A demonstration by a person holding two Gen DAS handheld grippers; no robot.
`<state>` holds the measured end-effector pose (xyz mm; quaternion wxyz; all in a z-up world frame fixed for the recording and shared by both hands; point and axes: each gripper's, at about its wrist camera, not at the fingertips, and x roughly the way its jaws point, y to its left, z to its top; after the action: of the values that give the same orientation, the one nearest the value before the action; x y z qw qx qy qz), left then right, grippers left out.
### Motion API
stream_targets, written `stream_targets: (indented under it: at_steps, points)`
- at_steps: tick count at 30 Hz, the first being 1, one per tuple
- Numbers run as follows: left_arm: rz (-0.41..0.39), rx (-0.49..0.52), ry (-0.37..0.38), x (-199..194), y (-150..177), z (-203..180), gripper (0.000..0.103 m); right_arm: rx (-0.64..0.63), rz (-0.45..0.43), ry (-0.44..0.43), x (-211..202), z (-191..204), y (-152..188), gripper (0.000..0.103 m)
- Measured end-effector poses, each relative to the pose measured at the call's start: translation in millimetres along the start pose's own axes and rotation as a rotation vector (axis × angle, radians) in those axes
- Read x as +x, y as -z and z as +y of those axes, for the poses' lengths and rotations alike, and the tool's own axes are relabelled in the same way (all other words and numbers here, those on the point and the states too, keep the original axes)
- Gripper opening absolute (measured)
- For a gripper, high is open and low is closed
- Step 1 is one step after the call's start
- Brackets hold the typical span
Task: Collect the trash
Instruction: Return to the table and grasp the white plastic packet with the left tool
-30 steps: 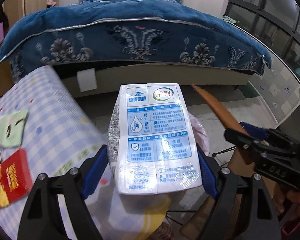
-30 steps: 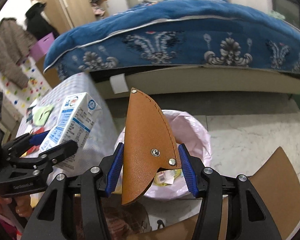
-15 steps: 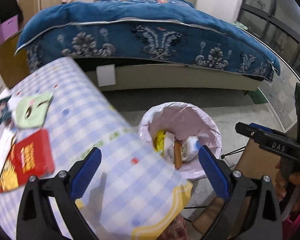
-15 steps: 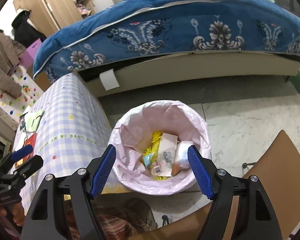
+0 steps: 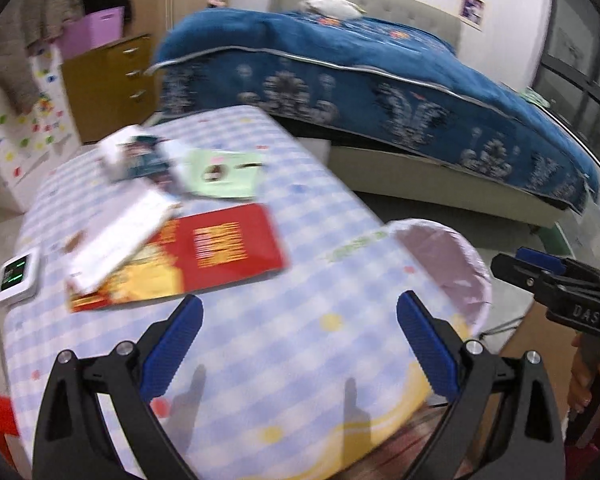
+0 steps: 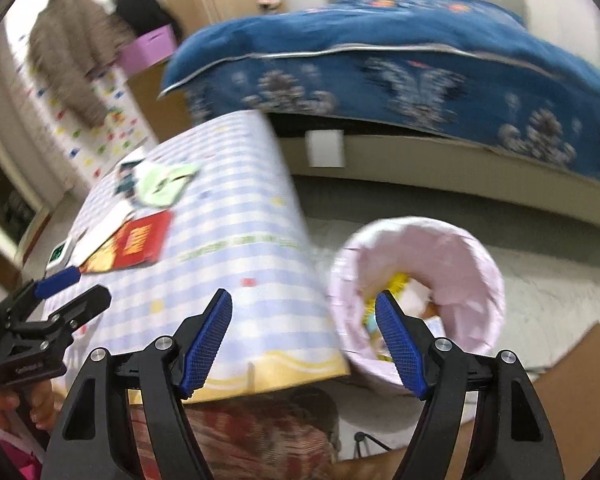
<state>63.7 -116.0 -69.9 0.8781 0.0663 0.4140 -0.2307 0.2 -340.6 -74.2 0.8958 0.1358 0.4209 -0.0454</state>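
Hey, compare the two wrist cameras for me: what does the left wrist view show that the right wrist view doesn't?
Only the left wrist view shows the wall picture clearly and the bin's inside as bare pink liner. Only the right wrist view shows trash inside the bin and the patterned cloth under the table edge. Both show the red packet, green paper, checked tablecloth, blue bed, and the open, empty left gripper and right gripper.

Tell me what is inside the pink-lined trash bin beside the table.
In the trash bin, the right wrist view shows yellow wrapping and pale scraps, blurred. The right gripper finger covers part of the pile; anything deeper is hidden.
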Motion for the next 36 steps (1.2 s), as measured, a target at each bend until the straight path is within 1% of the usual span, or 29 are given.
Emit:
stream_targets:
  at_steps: [5, 8, 10, 12, 13, 16, 21, 26, 32, 34, 35, 36]
  points:
    - [-0.034, -0.074, -0.118, -16, 7, 56, 0.095, -0.133, 0.012, -0.045, 14, 57, -11, 0.074]
    - [-0.042, -0.119, -0.169, -21, 8, 92, 0.095, -0.194, 0.011, -0.065, 22, 86, -17, 0.074]
    - [-0.040, -0.131, -0.189, -21, 8, 108, 0.095, -0.227, 0.009, -0.075, 27, 103, -22, 0.073]
    - [-0.034, -0.143, -0.199, -19, 8, 123, 0.095, -0.247, 0.002, -0.079, 32, 116, -27, 0.069]
    - [-0.032, -0.149, -0.200, -17, 7, 131, 0.094, -0.250, -0.002, -0.077, 35, 120, -29, 0.068]
    - [-0.033, -0.145, -0.191, -12, 3, 143, 0.089, -0.253, -0.002, -0.079, 44, 133, -36, 0.060]
    - [-0.021, -0.084, -0.159, 5, -10, 149, 0.075, -0.282, 0.007, -0.081, 55, 148, -41, 0.059]
    - [0.016, 0.013, -0.131, 32, -26, 147, 0.075, -0.286, 0.016, -0.088, 65, 153, -46, 0.059]
    - [0.091, 0.087, -0.134, 63, -29, 147, 0.075, -0.274, 0.029, -0.087, 71, 149, -46, 0.059]
    - [0.098, 0.100, -0.120, 67, -28, 148, 0.070, -0.270, 0.032, -0.086, 72, 147, -47, 0.059]
    - [0.102, 0.096, -0.108, 67, -28, 149, 0.064, -0.269, 0.033, -0.086, 73, 146, -47, 0.059]
    - [0.100, 0.091, -0.095, 67, -29, 149, 0.055, -0.267, 0.034, -0.087, 73, 146, -47, 0.059]
